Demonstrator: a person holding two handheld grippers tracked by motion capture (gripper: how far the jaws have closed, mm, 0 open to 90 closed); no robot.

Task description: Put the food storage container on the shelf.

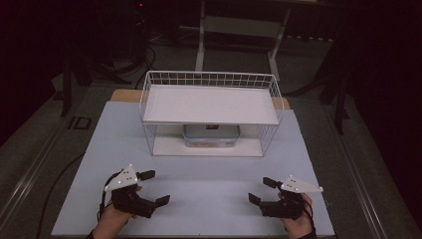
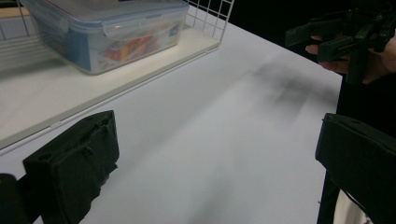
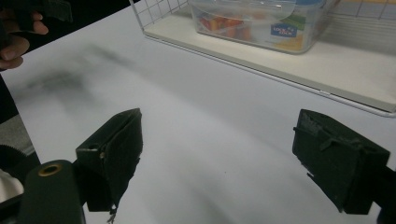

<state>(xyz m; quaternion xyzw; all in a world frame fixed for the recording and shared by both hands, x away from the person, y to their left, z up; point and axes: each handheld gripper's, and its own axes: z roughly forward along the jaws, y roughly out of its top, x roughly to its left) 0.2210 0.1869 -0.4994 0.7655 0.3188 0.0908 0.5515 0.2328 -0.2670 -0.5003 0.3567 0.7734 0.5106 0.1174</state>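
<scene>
Both grippers held spread and empty over the table, the lidded box well ahead of them

Left gripper point(image 1: 152, 188) and right gripper point(image 1: 263, 190) hover low over the pale table point(image 1: 209, 199), jaws wide apart, nothing between them. Between and well beyond the two sits a clear plastic box point(image 1: 211, 135) on the lower shelf of a white wire rack point(image 1: 209, 79); its snap-on lid is shut, with orange and yellow contents showing through the wall

**Dim room, bright tabletop**

You work in a dark room: only the pale table point(image 1: 199, 194) catches light from above. Your high view is soft and grainy. In both gripper views the near jaws blur, and smeared grey shadows lie across the table surface.
</scene>
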